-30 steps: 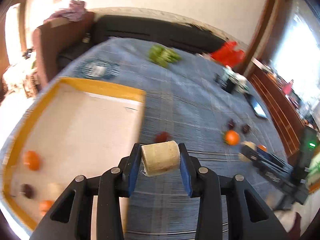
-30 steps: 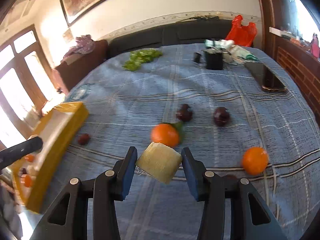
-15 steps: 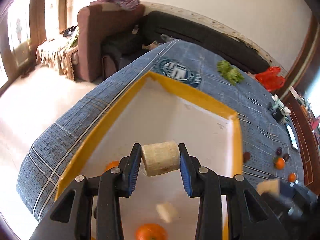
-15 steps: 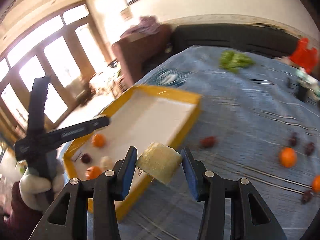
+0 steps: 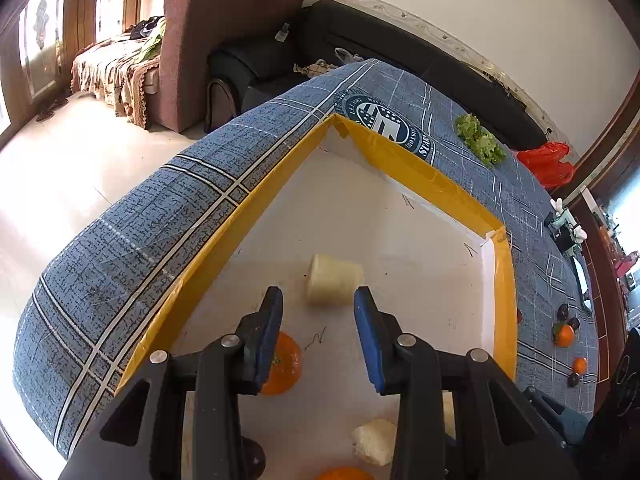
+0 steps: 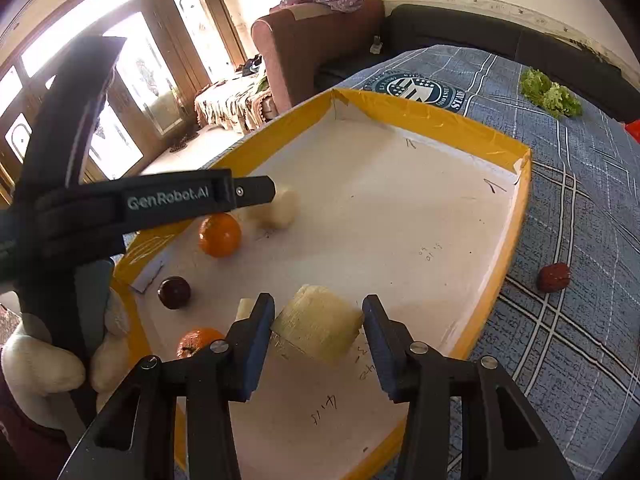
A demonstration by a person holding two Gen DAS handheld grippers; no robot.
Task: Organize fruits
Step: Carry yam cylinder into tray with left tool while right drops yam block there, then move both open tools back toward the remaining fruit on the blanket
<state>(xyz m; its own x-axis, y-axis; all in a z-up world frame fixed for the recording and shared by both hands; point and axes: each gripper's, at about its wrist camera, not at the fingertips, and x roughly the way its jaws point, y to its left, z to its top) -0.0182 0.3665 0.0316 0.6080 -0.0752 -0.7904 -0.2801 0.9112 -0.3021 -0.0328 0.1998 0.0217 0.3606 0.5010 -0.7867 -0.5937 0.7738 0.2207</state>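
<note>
A yellow-rimmed white tray [image 5: 416, 168] [image 6: 520, 216] lies on the blue checked cloth. My left gripper [image 5: 318, 320] is open above the tray; a pale cylindrical fruit piece [image 5: 334, 285] [image 6: 280, 210] lies on the tray floor just beyond its fingertips. My right gripper [image 6: 318, 320] is open, and a pale yellow fruit chunk [image 6: 318, 330] sits between its jaws over the tray, apart from the right finger. Oranges [image 6: 220, 235] [image 6: 196, 342], a dark plum [image 6: 174, 292] and another pale piece [image 5: 374, 440] lie in the tray.
On the cloth outside the tray lie a red fruit [image 6: 554, 277], oranges and dark fruits [image 5: 564, 334], and green lettuce [image 6: 550, 94]. A brown armchair [image 6: 316, 40] and black sofa stand behind the table. The left gripper's body [image 6: 160, 200] crosses the right view.
Both grippers moved over the tray. The left gripper opened and dropped its pale cylinder onto the tray floor. The right gripper's jaws widened around its yellow chunk.
</note>
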